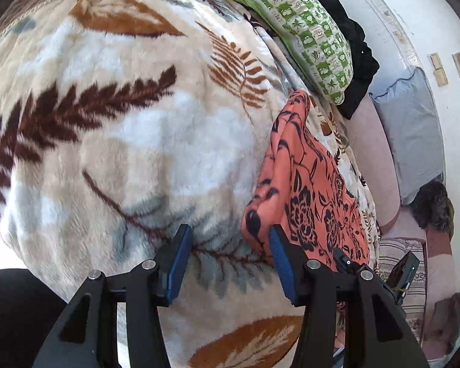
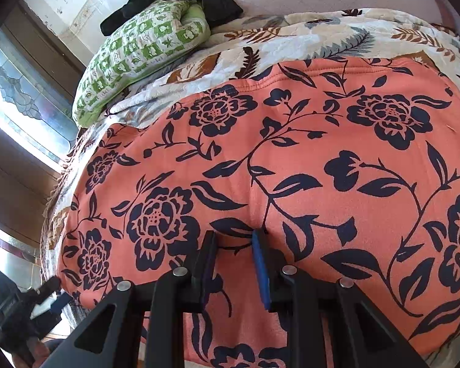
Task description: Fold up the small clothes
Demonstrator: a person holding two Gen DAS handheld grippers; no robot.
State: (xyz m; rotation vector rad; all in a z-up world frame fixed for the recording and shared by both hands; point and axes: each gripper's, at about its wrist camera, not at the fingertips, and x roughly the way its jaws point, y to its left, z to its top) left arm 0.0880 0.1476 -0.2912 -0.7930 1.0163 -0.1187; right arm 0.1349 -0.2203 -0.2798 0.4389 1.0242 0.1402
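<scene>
Jaws released on our left gripper (image 1: 228,239); our right gripper (image 2: 234,239) stands narrowly parted over cloth.

Our left wrist view shows the coral floral garment (image 1: 306,184) at three o'clock on the leaf-print blanket (image 1: 122,128); our right wrist view alone shows it spread flat, with the green pillow (image 2: 138,52) at eleven o'clock.
</scene>
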